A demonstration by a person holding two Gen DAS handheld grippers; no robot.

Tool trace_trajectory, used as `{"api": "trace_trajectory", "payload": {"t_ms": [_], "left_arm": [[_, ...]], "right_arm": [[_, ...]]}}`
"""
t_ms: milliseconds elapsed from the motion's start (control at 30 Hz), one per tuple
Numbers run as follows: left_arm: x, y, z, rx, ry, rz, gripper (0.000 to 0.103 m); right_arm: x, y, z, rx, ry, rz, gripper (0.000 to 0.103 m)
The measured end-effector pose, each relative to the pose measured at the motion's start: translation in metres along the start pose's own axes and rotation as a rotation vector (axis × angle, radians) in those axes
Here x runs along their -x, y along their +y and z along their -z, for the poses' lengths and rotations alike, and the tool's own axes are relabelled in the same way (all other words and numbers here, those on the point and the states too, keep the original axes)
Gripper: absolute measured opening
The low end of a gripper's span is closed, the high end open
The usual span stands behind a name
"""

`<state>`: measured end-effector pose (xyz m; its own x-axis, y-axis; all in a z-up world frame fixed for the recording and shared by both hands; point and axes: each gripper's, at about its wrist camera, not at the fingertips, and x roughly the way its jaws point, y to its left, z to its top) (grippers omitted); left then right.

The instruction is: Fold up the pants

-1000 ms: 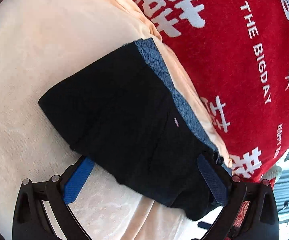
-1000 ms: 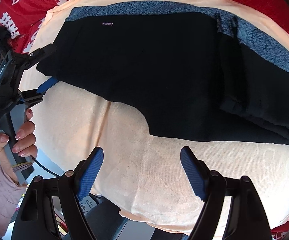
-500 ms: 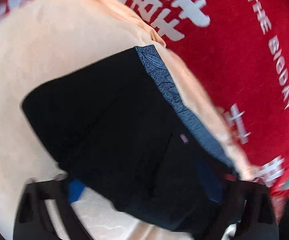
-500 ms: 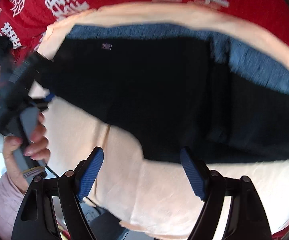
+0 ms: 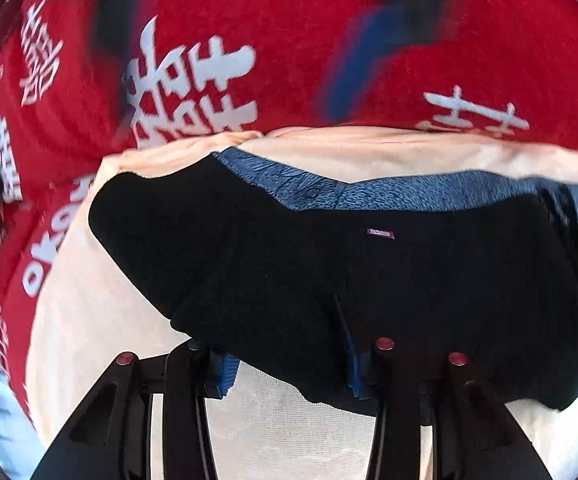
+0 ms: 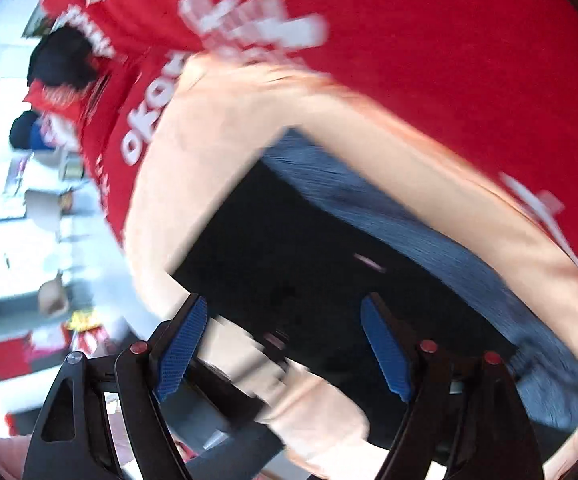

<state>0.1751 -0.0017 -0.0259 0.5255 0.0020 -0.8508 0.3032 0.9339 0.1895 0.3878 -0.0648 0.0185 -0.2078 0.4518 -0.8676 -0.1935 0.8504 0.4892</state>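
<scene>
Nearest to me in the left wrist view, the left gripper (image 5: 289, 360) has its two blue pads about half apart, with the near hem of the pants (image 5: 329, 280) lying over and between them; I cannot tell if the cloth is really pinched. In the right wrist view, the right gripper (image 6: 285, 344) stands wide apart above the pants (image 6: 309, 272) and holds nothing; a blurred dark object lies just under it. The pants lie folded on a peach towel (image 5: 101, 340), near its far edge, their long axis running left to right in the left view, the blue waistband (image 5: 369, 192) on the far side and a small label (image 5: 380, 233) facing up. Under the towel is a red cloth (image 5: 289, 40) with white characters. Beyond its left edge I see a bright, blurred room.
</scene>
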Motion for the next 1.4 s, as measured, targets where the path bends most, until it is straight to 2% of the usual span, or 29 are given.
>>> {"api": "trace_trajectory", "payload": {"t_ms": [100, 200, 333, 367, 400, 500, 600, 767, 833, 900, 1033, 1167, 1300, 1400], "left_arm": [[0.003, -0.006, 0.002, -0.041, -0.017, -0.017, 0.043], [0.007, -0.011, 0.003, -0.071, -0.035, -0.038, 0.043], [0.013, -0.019, -0.001, -0.117, -0.026, -0.048, 0.043], [0.018, -0.022, -0.003, -0.127, -0.029, -0.043, 0.043], [0.025, -0.025, -0.005, -0.136, -0.043, -0.037, 0.043], [0.056, -0.039, -0.014, -0.156, -0.083, -0.001, 0.043], [0.087, -0.050, -0.032, -0.143, -0.111, 0.068, 0.043], [0.137, -0.096, -0.057, -0.182, -0.156, 0.166, 0.046], [0.153, -0.126, -0.066, -0.214, -0.164, 0.213, 0.052], [0.167, -0.163, -0.069, -0.253, -0.172, 0.255, 0.053], [0.178, -0.240, -0.067, -0.357, -0.159, 0.323, 0.053], [0.159, -0.316, -0.049, -0.448, -0.085, 0.360, 0.053], [0.122, -0.361, -0.023, -0.520, 0.018, 0.319, 0.053], [0.105, -0.371, -0.016, -0.532, 0.068, 0.297, 0.056]], "right_arm": [[-0.041, 0.038, -0.031, 0.090, 0.100, 0.088, 0.082], [-0.079, 0.060, -0.043, 0.140, 0.212, 0.149, 0.082], [-0.104, 0.059, -0.044, 0.157, 0.283, 0.254, 0.080], [-0.103, 0.057, -0.043, 0.151, 0.279, 0.245, 0.055], [-0.097, 0.052, -0.040, 0.135, 0.261, 0.223, 0.023], [-0.067, 0.037, -0.027, 0.099, 0.172, 0.142, 0.020], [-0.022, 0.013, 0.003, 0.043, 0.064, -0.005, 0.020], [0.056, -0.044, 0.069, -0.071, -0.139, -0.240, 0.020], [0.086, -0.073, 0.104, -0.114, -0.232, -0.319, 0.020], [0.114, -0.105, 0.143, -0.159, -0.319, -0.378, 0.020], [0.143, -0.168, 0.219, -0.249, -0.452, -0.438, 0.020], [0.146, -0.246, 0.295, -0.368, -0.526, -0.466, 0.020], [0.118, -0.320, 0.339, -0.499, -0.526, -0.469, 0.020], [0.086, -0.353, 0.350, -0.561, -0.506, -0.437, 0.020]]}}
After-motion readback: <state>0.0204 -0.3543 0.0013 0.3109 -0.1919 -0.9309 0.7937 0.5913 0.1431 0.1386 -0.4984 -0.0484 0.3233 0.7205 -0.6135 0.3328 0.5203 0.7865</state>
